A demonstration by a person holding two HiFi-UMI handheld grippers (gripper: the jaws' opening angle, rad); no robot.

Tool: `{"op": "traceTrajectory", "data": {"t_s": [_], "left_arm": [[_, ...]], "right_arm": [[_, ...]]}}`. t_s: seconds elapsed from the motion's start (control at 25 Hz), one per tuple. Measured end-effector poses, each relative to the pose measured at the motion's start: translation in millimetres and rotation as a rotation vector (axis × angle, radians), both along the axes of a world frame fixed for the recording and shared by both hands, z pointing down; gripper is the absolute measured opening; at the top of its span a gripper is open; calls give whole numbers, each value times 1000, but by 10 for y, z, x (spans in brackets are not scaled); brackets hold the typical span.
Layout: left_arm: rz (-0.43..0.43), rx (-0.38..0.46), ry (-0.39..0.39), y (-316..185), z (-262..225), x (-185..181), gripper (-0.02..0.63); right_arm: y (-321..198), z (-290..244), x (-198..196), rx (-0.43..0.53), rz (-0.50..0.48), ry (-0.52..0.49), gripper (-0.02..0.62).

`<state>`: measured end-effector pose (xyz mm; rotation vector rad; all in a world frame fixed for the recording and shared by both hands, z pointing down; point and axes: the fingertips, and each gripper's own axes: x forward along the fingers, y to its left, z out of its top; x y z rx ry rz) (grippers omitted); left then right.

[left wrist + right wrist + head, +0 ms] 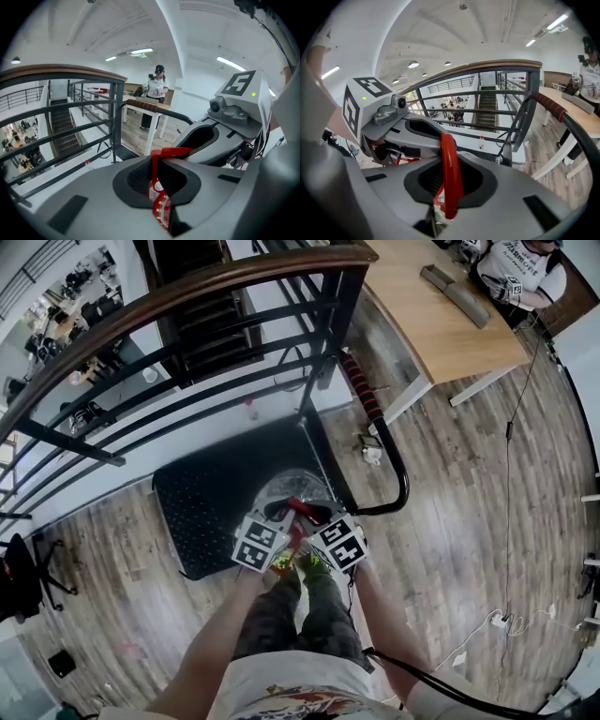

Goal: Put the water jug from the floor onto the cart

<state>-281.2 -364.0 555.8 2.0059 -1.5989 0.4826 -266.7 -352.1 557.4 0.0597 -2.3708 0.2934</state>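
The clear water jug point(292, 489) with a red handle point(298, 511) is over the near right part of the black cart deck point(202, 502); whether it rests on the deck I cannot tell. Both grippers hold that handle side by side. My left gripper point(284, 523) is shut on the handle's left part, and in the left gripper view the red handle point(161, 159) runs between its pads point(140, 178). My right gripper point(315, 521) is shut on the right part, and the right gripper view shows the red handle point(449, 171) clamped in its jaws.
The cart's push bar point(401, 479) with a red grip point(362, 390) rises just right of the jug. A black railing with a wooden top rail point(187, 292) stands behind the cart. A wooden table point(441, 320), a person point(525, 273) and floor cables point(511, 427) are at the right.
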Motion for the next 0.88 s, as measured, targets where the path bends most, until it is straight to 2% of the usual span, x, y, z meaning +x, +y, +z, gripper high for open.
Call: {"op": "traceTrajectory", "data": {"t_s": [0.36,0.88], "left_arm": [[-63,-27,-13,-294,384,-436,23],[-126,-65,-13,-624,943,-807,23]], "right_arm": [[-300,399,-448,-26,-61,-15,52],[-619,986,-790,-72,-105,17,52]]}}
